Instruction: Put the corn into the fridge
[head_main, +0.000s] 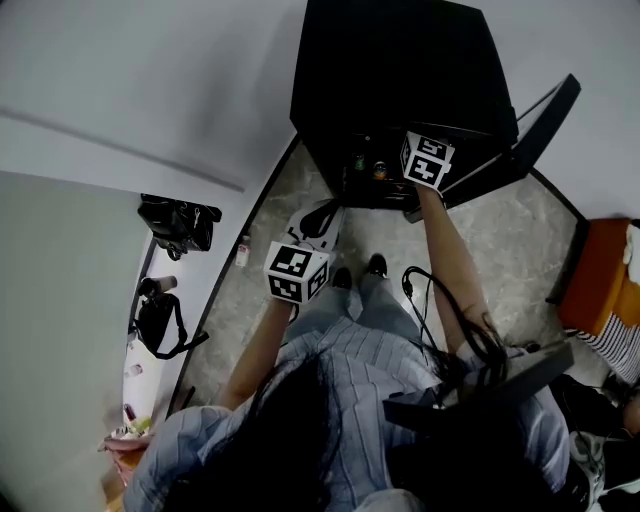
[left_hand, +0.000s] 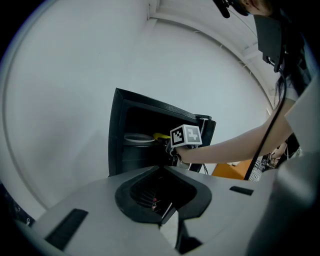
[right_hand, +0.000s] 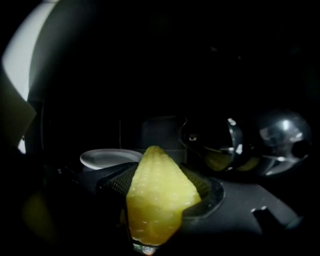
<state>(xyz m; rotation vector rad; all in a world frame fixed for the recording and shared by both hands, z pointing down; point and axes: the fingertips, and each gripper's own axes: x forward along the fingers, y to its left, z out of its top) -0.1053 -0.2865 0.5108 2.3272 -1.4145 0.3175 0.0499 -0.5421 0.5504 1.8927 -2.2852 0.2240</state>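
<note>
A yellow corn cob (right_hand: 157, 200) points into the dark fridge, with my right gripper (right_hand: 160, 186) shut on its lower half. In the head view that gripper (head_main: 427, 160) sits at the mouth of the black fridge (head_main: 400, 80), whose door (head_main: 530, 130) stands open to the right. Seen from the left gripper view, the corn (left_hand: 161, 136) is at a shelf level with a white plate (left_hand: 137, 137). My left gripper (head_main: 297, 272) hangs back near the person's legs, its jaws (left_hand: 162, 195) closed together and empty.
Inside the fridge a white plate (right_hand: 110, 158) lies left of the corn, and glossy dark round vessels (right_hand: 215, 145) stand to the right. Black bags (head_main: 178, 222) lie along the left wall. An orange seat (head_main: 600, 275) is at the right.
</note>
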